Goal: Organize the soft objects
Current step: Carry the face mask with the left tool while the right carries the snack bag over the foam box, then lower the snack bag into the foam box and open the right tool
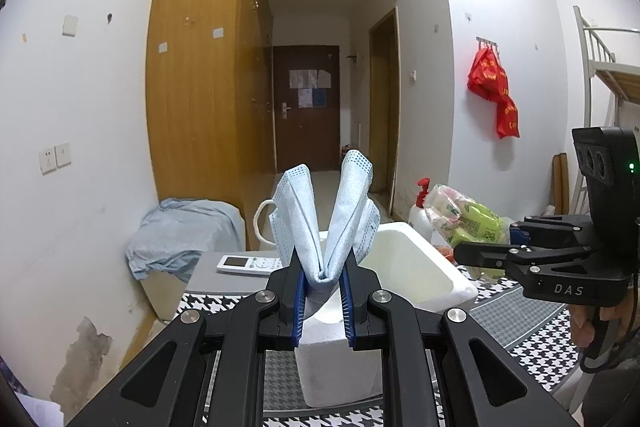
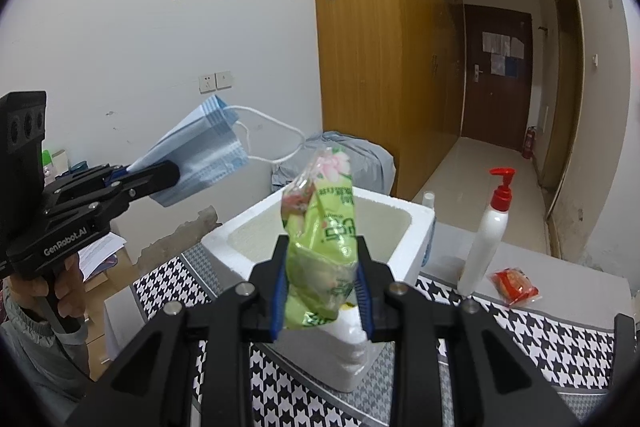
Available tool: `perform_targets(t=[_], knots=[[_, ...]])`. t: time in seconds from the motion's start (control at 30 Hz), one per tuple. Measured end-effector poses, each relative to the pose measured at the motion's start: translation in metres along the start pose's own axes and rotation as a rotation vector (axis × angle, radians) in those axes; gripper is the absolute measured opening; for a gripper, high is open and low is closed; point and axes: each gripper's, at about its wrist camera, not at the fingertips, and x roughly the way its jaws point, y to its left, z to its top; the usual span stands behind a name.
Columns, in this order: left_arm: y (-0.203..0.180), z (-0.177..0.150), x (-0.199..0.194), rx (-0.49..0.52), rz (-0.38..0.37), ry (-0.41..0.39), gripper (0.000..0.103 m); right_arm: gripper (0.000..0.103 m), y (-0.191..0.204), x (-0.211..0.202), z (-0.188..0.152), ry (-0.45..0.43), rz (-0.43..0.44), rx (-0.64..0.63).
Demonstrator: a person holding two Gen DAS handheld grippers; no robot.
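My left gripper (image 1: 323, 287) is shut on a folded light-blue face mask (image 1: 316, 211), held above the near rim of a white foam box (image 1: 424, 267). The mask also shows in the right wrist view (image 2: 204, 151), left of the box. My right gripper (image 2: 322, 287) is shut on a green plastic tissue pack (image 2: 324, 239), held above the near edge of the foam box (image 2: 416, 223). The right gripper also shows in the left wrist view (image 1: 460, 253), to the right of the box, with the pack (image 1: 468, 221) in it.
The box stands on a houndstooth cloth (image 2: 532, 331). A white pump bottle with a red top (image 2: 486, 239) and a small red packet (image 2: 514, 285) are right of the box. A white remote (image 1: 250, 264) lies behind it on the left. A covered bundle (image 1: 180, 231) sits by the wardrobe.
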Motion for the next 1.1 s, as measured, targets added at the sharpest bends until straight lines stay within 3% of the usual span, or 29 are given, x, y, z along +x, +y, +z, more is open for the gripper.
perform_targets(t=[0.87, 1.1], knots=[[0.014, 0.005, 0.019, -0.029, 0.052, 0.027, 0.016, 0.034, 0.000, 0.047, 0.016, 0.063, -0.023, -0.016], [0.008, 0.003, 0.018, -0.027, 0.157, 0.013, 0.016, 0.034, -0.001, 0.059, 0.016, 0.079, -0.038, -0.008]])
